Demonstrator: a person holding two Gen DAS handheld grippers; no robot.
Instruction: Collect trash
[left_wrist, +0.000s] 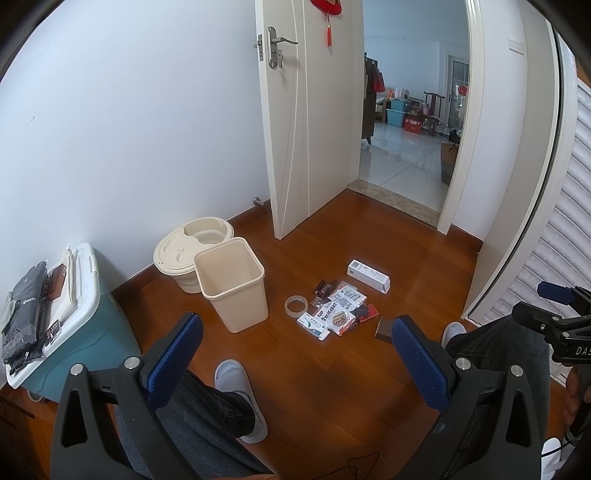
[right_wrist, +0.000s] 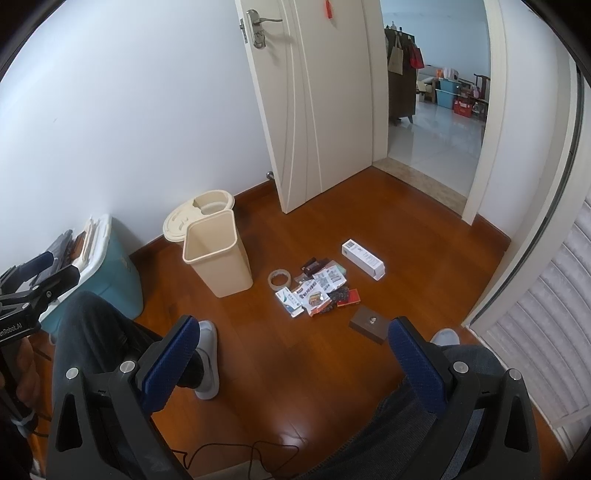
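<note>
An empty beige bin (left_wrist: 232, 284) (right_wrist: 216, 253) stands on the wooden floor. To its right lies the trash: a tape roll (left_wrist: 296, 305) (right_wrist: 279, 278), a pile of packets (left_wrist: 338, 308) (right_wrist: 317, 290), a long white box (left_wrist: 368, 276) (right_wrist: 362, 259) and a small brown box (left_wrist: 384, 329) (right_wrist: 370, 322). My left gripper (left_wrist: 297, 334) is open and empty, held above the floor well short of the trash. My right gripper (right_wrist: 295, 334) is open and empty too, also above the floor near the brown box.
A round beige lidded bucket (left_wrist: 192, 243) stands behind the bin by the wall. A teal cooler (left_wrist: 85, 317) with dark items on top is at left. An open white door (left_wrist: 314, 110) leads to a tiled room. The person's slippered feet (left_wrist: 236, 387) are below.
</note>
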